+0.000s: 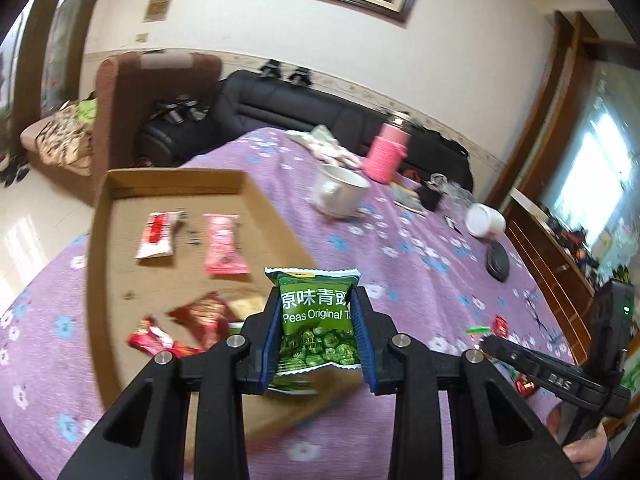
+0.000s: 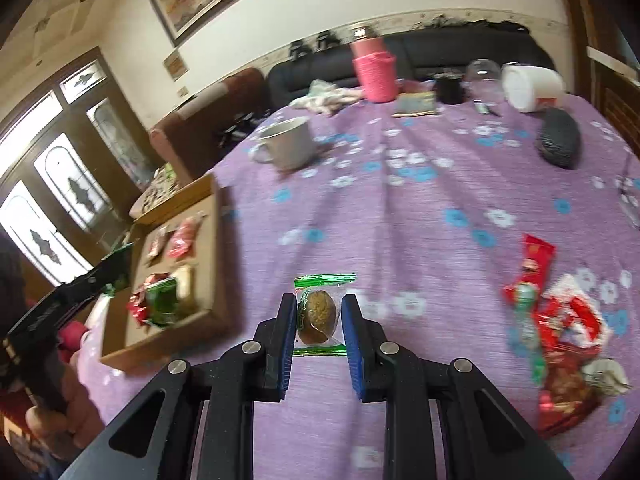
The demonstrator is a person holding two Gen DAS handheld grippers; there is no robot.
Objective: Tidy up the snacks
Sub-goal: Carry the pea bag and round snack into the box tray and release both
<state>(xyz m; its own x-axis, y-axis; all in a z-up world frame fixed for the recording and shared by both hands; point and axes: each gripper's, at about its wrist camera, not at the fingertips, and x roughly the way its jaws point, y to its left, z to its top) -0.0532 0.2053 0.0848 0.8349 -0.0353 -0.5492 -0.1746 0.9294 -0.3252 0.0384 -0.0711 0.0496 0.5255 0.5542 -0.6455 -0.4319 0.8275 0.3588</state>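
Note:
My left gripper is shut on a green peas packet and holds it above the near right corner of the cardboard tray. The tray holds several snack packets, among them a pink one and a white-red one. My right gripper is shut on a clear-wrapped brown snack with green ends, held above the purple tablecloth. The tray also shows in the right wrist view, to the left. A pile of red snack packets lies at the right.
At the table's far side stand a metal mug, a pink-sleeved bottle, a white cup on its side, a dark oval case and a glass. A sofa is beyond the table.

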